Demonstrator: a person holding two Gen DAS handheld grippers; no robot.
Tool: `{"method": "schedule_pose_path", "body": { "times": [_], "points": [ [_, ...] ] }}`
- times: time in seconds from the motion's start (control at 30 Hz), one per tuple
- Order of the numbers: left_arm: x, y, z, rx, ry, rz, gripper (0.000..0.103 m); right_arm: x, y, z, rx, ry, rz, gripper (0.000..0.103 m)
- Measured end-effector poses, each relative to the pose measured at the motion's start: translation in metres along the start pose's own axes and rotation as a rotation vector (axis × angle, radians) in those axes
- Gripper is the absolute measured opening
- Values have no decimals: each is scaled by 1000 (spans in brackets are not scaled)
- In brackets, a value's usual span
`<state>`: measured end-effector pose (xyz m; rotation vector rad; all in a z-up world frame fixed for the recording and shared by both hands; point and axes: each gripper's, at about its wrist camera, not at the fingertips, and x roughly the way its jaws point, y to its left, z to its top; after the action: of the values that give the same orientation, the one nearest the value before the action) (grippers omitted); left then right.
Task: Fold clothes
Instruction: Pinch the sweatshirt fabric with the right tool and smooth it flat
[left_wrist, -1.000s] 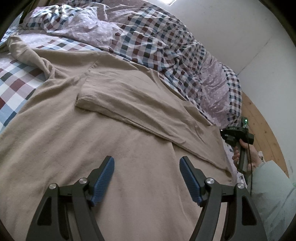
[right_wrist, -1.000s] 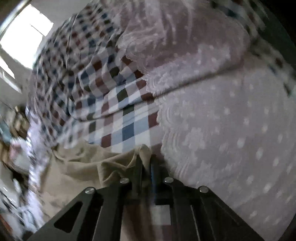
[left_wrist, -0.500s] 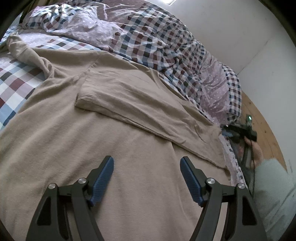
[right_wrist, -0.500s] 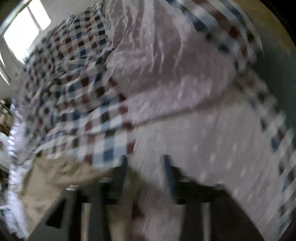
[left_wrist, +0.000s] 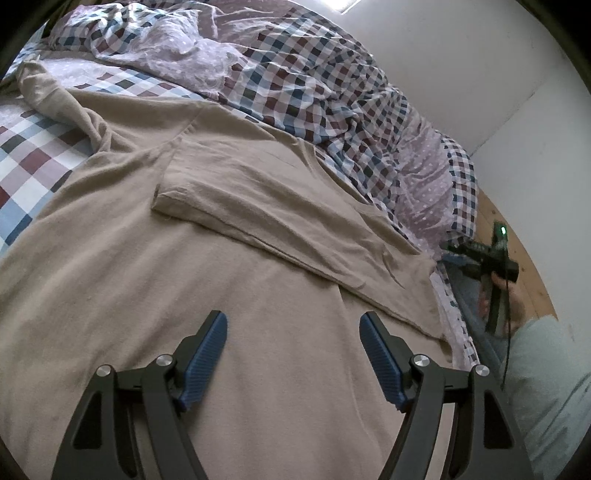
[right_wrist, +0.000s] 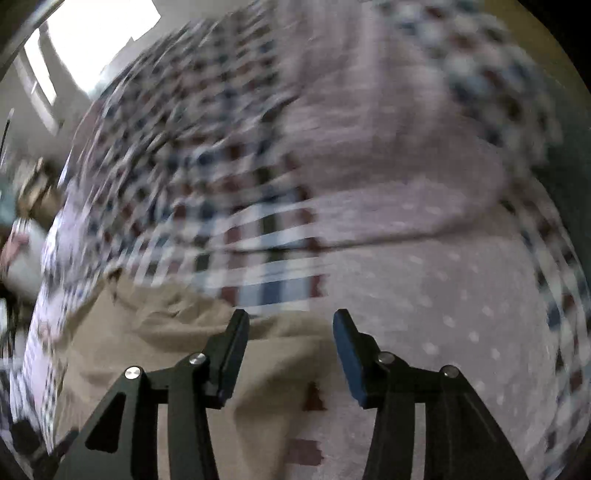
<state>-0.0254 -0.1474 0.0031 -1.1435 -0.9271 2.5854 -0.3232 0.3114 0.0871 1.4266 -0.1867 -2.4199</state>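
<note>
The beige garment (left_wrist: 184, 295) lies spread flat on the bed (left_wrist: 22, 155), one sleeve (left_wrist: 258, 210) folded across its chest. The left gripper (left_wrist: 293, 328) hovers over the garment's lower part, jaws wide, nothing between them. The right gripper (right_wrist: 290, 328), tilted down above the garment's far-right edge, is parted and empty. A checked duvet (left_wrist: 314, 81) is bunched beyond the garment.
</note>
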Motion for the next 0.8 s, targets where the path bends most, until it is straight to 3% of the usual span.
{"method": "schedule_pose_path", "body": {
  "times": [0.13,0.4,0.53,0.57,0.6,0.8],
  "points": [
    [0,0,-1,-7,-2,-6,78,34,40,17,-129,85,21,51],
    [0,2,0,-17,-4,-14,78,100,95,21,-269,135,106,51],
    [-1,3,0,-25,-4,-22,78,123,109,19,-316,155,89,51],
    [-1,4,0,-27,-4,-25,78,124,111,19,-335,142,83,35],
    [-1,4,0,-30,-4,-28,78,124,114,18,-354,128,77,6],
    [-3,6,0,-47,-9,-44,78,113,135,27,-464,-30,-106,5]
  ]
}}
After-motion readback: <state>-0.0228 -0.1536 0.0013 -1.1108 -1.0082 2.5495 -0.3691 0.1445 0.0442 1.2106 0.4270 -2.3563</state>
